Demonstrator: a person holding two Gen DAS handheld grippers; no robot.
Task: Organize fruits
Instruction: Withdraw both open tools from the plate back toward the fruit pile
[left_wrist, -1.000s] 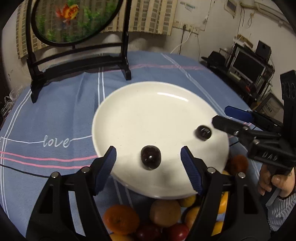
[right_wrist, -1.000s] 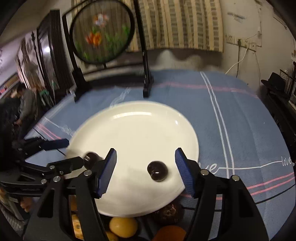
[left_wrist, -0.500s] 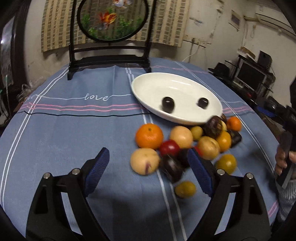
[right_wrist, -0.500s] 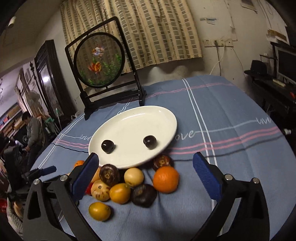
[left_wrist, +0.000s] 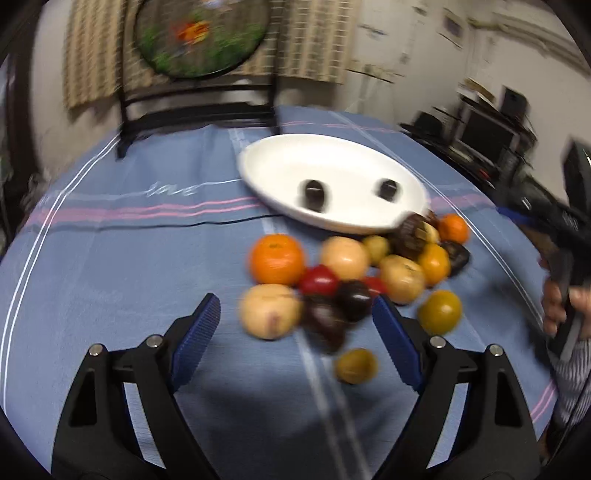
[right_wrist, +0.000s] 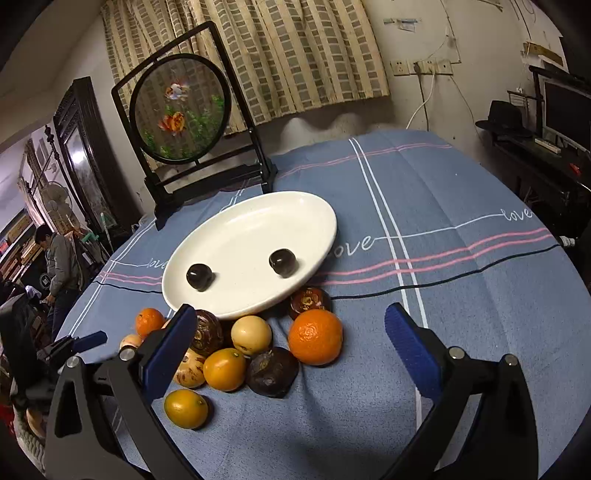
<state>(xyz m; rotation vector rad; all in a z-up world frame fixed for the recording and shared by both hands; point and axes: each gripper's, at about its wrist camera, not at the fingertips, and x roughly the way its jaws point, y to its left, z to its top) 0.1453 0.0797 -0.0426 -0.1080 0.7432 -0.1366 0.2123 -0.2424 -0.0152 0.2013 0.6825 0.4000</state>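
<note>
A white oval plate (right_wrist: 255, 221) (left_wrist: 288, 162) holds two dark plums (right_wrist: 282, 262) (right_wrist: 199, 276). A pile of fruit lies in front of it: a big orange (right_wrist: 315, 336), smaller oranges (right_wrist: 224, 369), pale round fruits (right_wrist: 251, 334), dark fruits (right_wrist: 272, 371) and a red one (left_wrist: 318, 279). My left gripper (left_wrist: 297, 334) is open and empty, low over the pile, with a pale fruit (left_wrist: 269, 311) and dark fruits (left_wrist: 354, 300) between its fingers. My right gripper (right_wrist: 290, 349) is open and empty, just before the pile.
A round embroidered screen on a black stand (right_wrist: 181, 110) stands behind the plate on the blue striped tablecloth (right_wrist: 443, 266). Shelves with a monitor (right_wrist: 565, 107) are at the right. A person (right_wrist: 59, 258) stands far left beyond the table.
Both grippers pulled back from above the plate to the near side of the fruit pile, leaving the two plums on it. The left gripper has since moved closer to the pile.
</note>
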